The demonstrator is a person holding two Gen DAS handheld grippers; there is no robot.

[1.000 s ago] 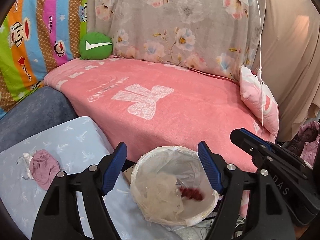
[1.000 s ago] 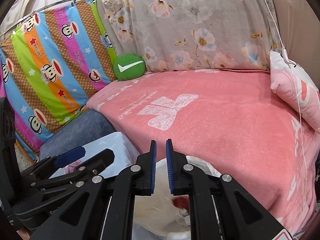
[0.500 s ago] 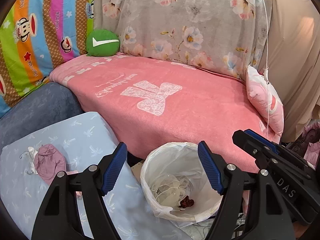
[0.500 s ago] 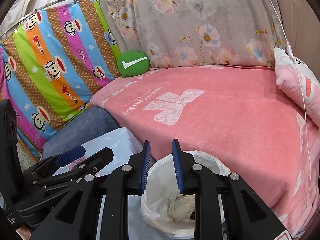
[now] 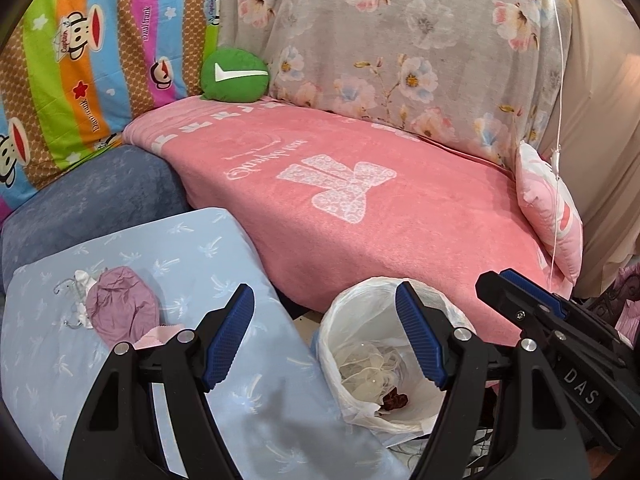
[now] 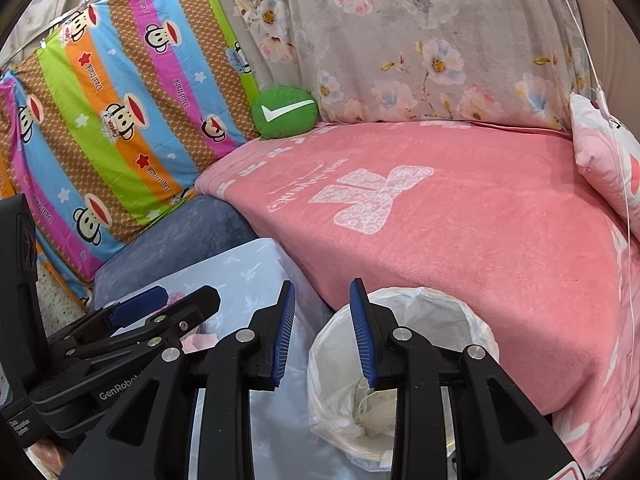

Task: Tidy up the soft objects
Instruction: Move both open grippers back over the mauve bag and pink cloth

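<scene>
Right tool (image 6: pixel 322 330) opening, bin (image 6: pixel 480 320) lower

Pink blanket (image 5: pixel 360 216) with white bow motif; grey curtain (image 5: pixel 400 40) with pastel flowers; striped sheet (image 6: pixel 120 120) with monkey faces; green cushion (image 5: pixel 234 76) with white tick; pale-blue cloth (image 5: pixel 180 280) with palm print; mauve cap (image 5: pixel 120 312); black tongs (image 5: pixel 324 336) with blue pads (image 5: pixel 228 340).

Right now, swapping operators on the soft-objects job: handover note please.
Left gripper: open, empty.
Right gripper: jaws opening, nothing between them.
Dark red fabric scrap: inside the white bag-lined bin, on pale netting.
Crumpled mauve cloth: on the light blue printed cushion, beside a small white hanger and a pink piece.
Green round checkmark pillow and pink pillow: on the pink blanket.
Done: red scrap binned.
Left: probably the mauve cloth pile.
</scene>
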